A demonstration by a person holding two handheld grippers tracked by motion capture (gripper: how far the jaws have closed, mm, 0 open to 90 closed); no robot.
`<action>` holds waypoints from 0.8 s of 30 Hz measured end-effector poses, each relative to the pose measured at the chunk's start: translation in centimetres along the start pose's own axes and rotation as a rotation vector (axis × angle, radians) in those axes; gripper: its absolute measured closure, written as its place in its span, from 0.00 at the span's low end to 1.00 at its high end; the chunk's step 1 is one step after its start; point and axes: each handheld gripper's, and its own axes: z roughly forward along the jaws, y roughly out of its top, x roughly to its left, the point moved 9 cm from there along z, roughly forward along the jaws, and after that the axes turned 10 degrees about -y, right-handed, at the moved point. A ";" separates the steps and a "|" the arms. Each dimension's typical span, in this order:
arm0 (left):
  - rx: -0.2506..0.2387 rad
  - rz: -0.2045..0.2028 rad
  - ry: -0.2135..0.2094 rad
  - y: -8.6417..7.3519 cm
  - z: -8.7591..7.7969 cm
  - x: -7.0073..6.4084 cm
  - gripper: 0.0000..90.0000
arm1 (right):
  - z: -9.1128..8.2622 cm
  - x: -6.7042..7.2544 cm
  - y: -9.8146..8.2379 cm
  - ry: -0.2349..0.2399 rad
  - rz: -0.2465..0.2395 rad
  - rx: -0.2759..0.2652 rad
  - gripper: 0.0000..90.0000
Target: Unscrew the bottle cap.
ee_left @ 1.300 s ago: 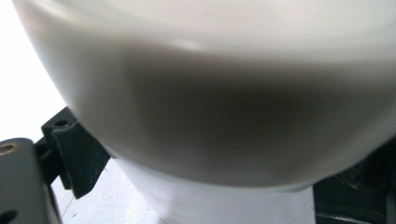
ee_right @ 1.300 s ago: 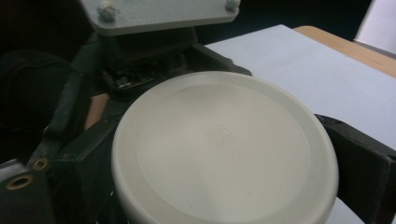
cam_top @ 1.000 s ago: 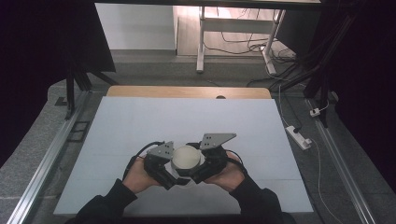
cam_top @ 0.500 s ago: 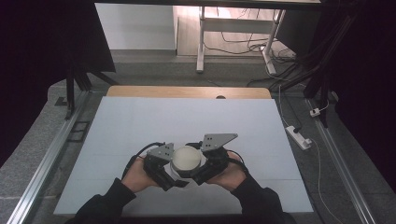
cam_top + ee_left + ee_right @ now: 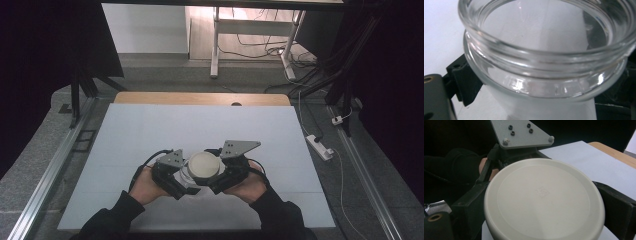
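At the near middle of the white table (image 5: 150, 135), both forearms come in low and angle toward each other, the left hand (image 5: 145, 186) and right hand (image 5: 250, 184) bringing their tools together around one object. The left gripper (image 5: 176, 176) is clamped on a clear glass jar (image 5: 544, 57), its black jaws pressing the glass just under the threaded neck, the jar standing upright with its open mouth facing up. The right gripper (image 5: 544, 202) grasps a round cream lid (image 5: 544, 200) by its rim, held flat, directly above the jar's mouth.
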 end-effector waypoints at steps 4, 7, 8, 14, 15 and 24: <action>-0.017 -0.024 0.040 -0.1 -0.4 0.7 0.09 | -0.3 -0.2 0.2 -0.016 0.010 -0.010 0.08; -0.025 -0.034 0.051 -0.2 -0.6 1.0 0.09 | -0.5 -0.4 0.2 -0.029 0.013 -0.014 0.08; -0.027 -0.038 0.056 -0.2 -0.7 1.1 0.09 | -0.6 -0.4 0.2 -0.033 0.015 -0.013 0.08; -0.038 -0.049 0.089 -0.3 -1.1 1.6 0.09 | -0.9 -0.6 0.1 -0.054 0.017 -0.012 0.08; -0.037 -0.052 0.095 -0.3 -1.1 1.6 0.09 | -0.9 -0.6 0.1 -0.054 0.017 -0.012 0.08; -0.063 -0.076 0.136 -0.4 -1.7 2.2 0.09 | -1.6 -0.4 0.0 -0.079 0.021 -0.011 0.08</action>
